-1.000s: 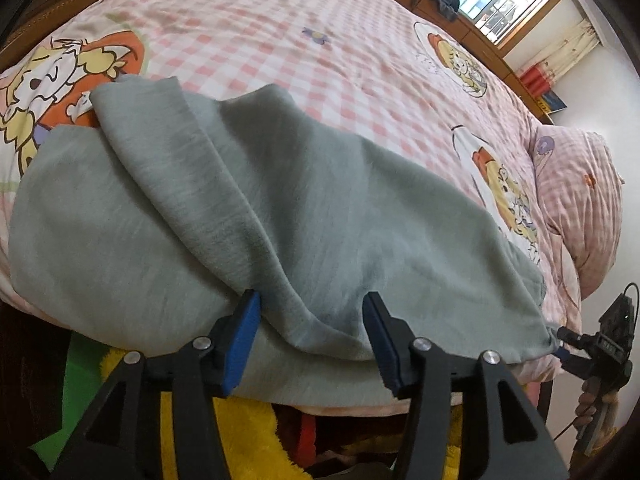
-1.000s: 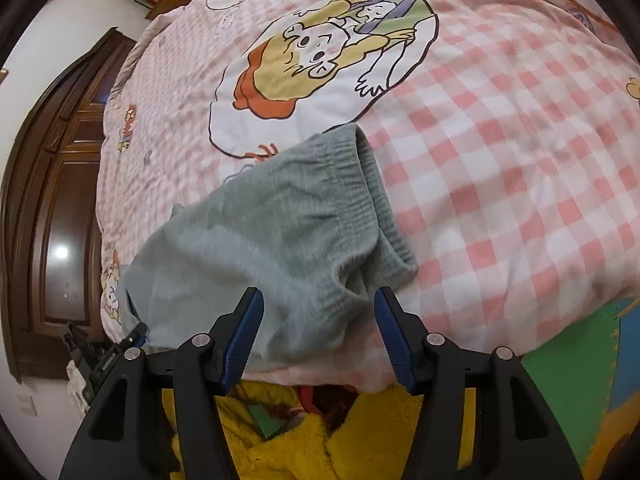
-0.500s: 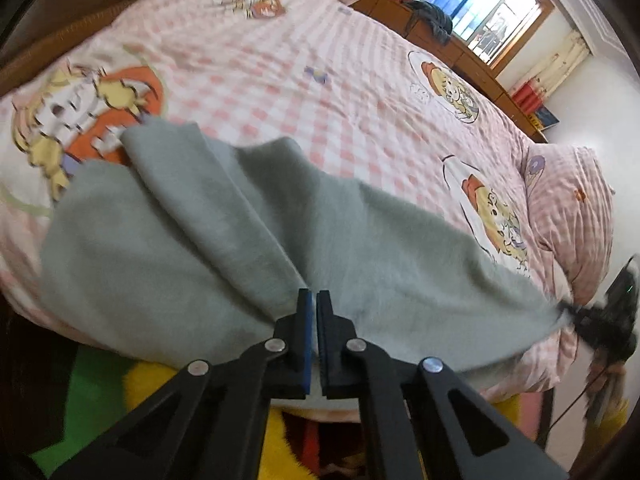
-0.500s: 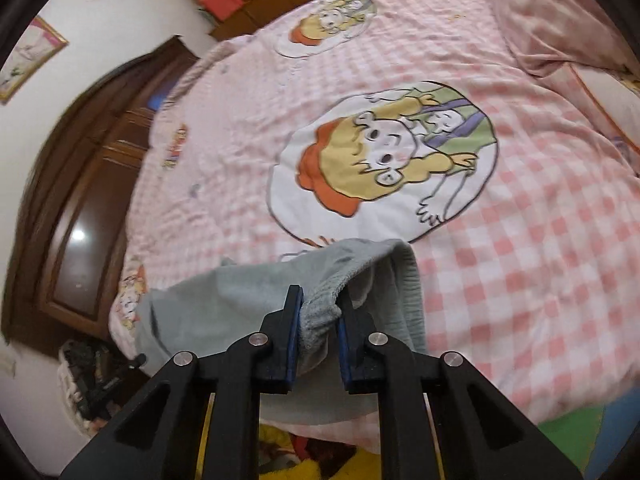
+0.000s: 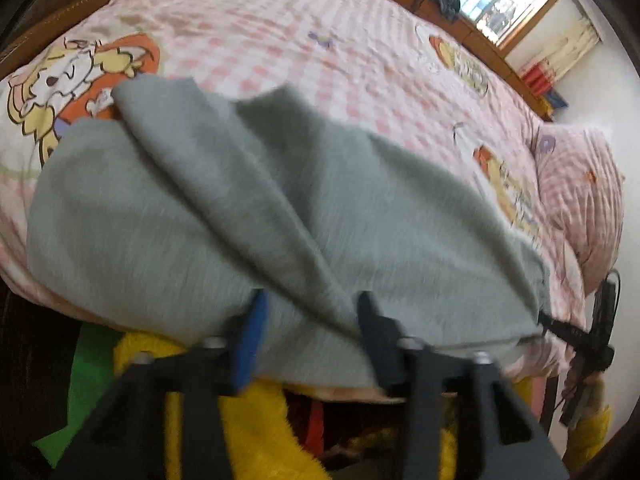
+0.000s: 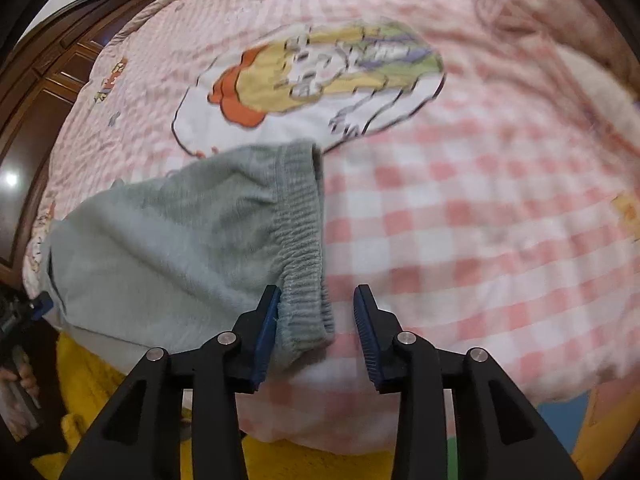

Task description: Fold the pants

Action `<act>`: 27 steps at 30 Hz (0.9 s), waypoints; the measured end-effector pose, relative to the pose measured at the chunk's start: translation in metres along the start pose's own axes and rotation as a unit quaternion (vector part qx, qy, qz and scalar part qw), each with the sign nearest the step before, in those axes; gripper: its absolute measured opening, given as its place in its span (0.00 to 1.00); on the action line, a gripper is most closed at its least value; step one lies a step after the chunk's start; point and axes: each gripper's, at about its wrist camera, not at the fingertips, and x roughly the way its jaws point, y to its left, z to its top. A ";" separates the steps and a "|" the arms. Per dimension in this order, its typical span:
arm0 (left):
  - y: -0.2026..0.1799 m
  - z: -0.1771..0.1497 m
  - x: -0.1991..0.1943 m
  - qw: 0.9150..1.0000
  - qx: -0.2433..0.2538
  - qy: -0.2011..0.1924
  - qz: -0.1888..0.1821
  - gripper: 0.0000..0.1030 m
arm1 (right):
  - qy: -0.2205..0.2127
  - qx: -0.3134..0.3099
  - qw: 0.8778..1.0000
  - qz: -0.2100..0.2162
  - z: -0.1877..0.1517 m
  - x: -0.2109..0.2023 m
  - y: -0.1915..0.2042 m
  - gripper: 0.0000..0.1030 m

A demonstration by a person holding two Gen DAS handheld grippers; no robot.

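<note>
The pants (image 5: pixel 248 216) lay flat along the near edge of the bed (image 5: pixel 360 64), both claws opening after a brief pinch, left claw (image 5: pixel 308 320) astride a fold, right claw (image 6: pixel 316 320) off the waistband (image 6: pixel 304 240); regrasp likely needed.

Bedroom with a checked bed, a window and dark wood.

A bed (image 5: pixel 360 52) under a pink-and-white checked cover with cartoon prints fills both views, a matching pillow (image 5: pixel 580 184) at its right end. Beyond it a bright window (image 5: pixel 504 4) stands over a wooden ledge (image 5: pixel 480 40), with white walls (image 5: pixel 592 76). Dark panelled wardrobe doors (image 6: pixel 44 92) stand on the other side. Green floor mat (image 5: pixel 88 392) below.
</note>
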 end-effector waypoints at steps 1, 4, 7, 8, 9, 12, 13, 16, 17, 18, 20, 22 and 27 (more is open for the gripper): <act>-0.002 0.003 0.001 1.000 -0.001 -0.002 -0.003 0.54 | -0.009 0.001 1.000 -0.001 0.001 -0.008 0.002 0.41; -0.005 0.011 0.010 1.000 -0.009 0.006 -0.004 0.54 | -0.026 -0.008 1.000 -0.011 -0.005 -0.031 0.015 0.42; -0.004 0.013 0.022 0.999 -0.032 0.022 -0.008 0.54 | -0.032 -0.026 0.999 -0.014 -0.011 -0.041 0.030 0.42; -0.003 0.013 0.026 0.999 -0.039 0.024 -0.007 0.55 | -0.031 -0.026 0.999 -0.013 -0.013 -0.042 0.034 0.42; -0.003 0.013 0.028 0.999 -0.042 0.024 -0.004 0.55 | -0.029 -0.022 0.999 -0.006 -0.015 -0.041 0.039 0.42; -0.004 0.013 0.032 0.999 -0.040 0.022 0.002 0.55 | -0.007 0.002 0.999 0.047 -0.021 -0.028 0.051 0.43; -0.005 0.013 0.033 0.999 -0.039 0.022 0.004 0.55 | 0.004 0.016 0.997 0.070 -0.024 -0.020 0.055 0.43; -0.006 0.012 0.034 0.999 -0.040 0.020 0.007 0.55 | 0.037 0.048 0.990 0.124 -0.034 0.003 0.068 0.43; -0.005 0.011 0.034 0.999 -0.043 0.021 0.007 0.55 | 0.044 0.060 0.989 0.131 -0.037 0.011 0.073 0.43; -0.005 0.011 0.034 0.999 -0.046 0.021 0.006 0.55 | 0.051 0.071 0.987 0.136 -0.041 0.019 0.078 0.43; -0.004 0.009 0.033 0.998 -0.052 0.020 0.003 0.55 | 0.061 0.093 0.982 0.151 -0.044 0.032 0.086 0.43; -0.002 0.008 0.033 0.998 -0.056 0.018 -0.001 0.55 | 0.063 0.111 0.978 0.163 -0.046 0.043 0.092 0.43; -0.003 0.006 0.031 0.999 -0.041 0.010 0.008 0.41 | 0.040 0.135 0.976 0.165 -0.040 0.047 0.101 0.43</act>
